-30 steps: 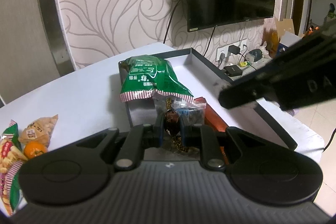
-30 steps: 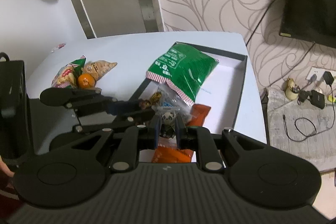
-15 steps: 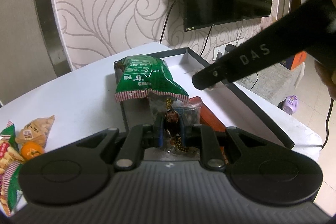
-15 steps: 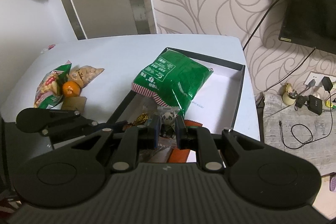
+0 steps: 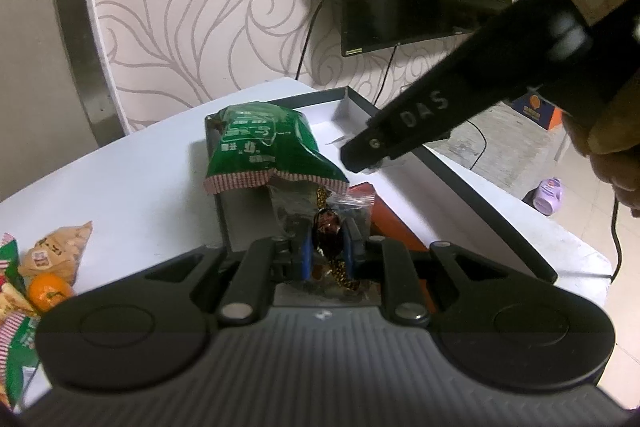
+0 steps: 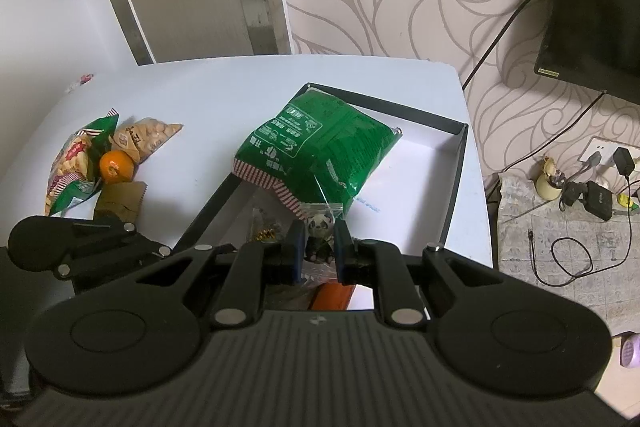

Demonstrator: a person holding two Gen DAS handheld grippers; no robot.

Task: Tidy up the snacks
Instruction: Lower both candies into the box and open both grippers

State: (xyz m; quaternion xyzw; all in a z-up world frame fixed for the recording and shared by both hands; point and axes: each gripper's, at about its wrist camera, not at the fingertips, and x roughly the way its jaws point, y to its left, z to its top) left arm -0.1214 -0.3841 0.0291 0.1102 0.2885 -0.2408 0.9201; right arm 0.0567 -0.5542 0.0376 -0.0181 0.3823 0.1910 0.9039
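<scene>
While both tools hung over the near end of the dark-walled box (image 6: 452,195), each had a catch! The left gripper (image 5: 325,251) was pinched narrow on a brown, gold-flecked wrapped candy (image 5: 329,227), and the right gripper (image 6: 317,247) was clamped on a little clear packet with a panda figure (image 6: 320,227) on it, both held just above the box, presumably ready to drop in. The box sat on the white counter (image 6: 224,95) and already carried a big green bag (image 6: 320,143) propped over its near-left wall, plus an orange packet (image 6: 332,297) down at the near end. Left out on the counter, well apart from the box: a striped bag (image 6: 74,167), a bag of peanuts (image 6: 148,137), a small orange (image 6: 116,167) and a brown packet (image 6: 120,201), so the job looked partly done. Readable writing was thin: "DAS" (image 5: 422,109) showed on the right tool's arm from the left camera; the green bag's print was too small to read.
</scene>
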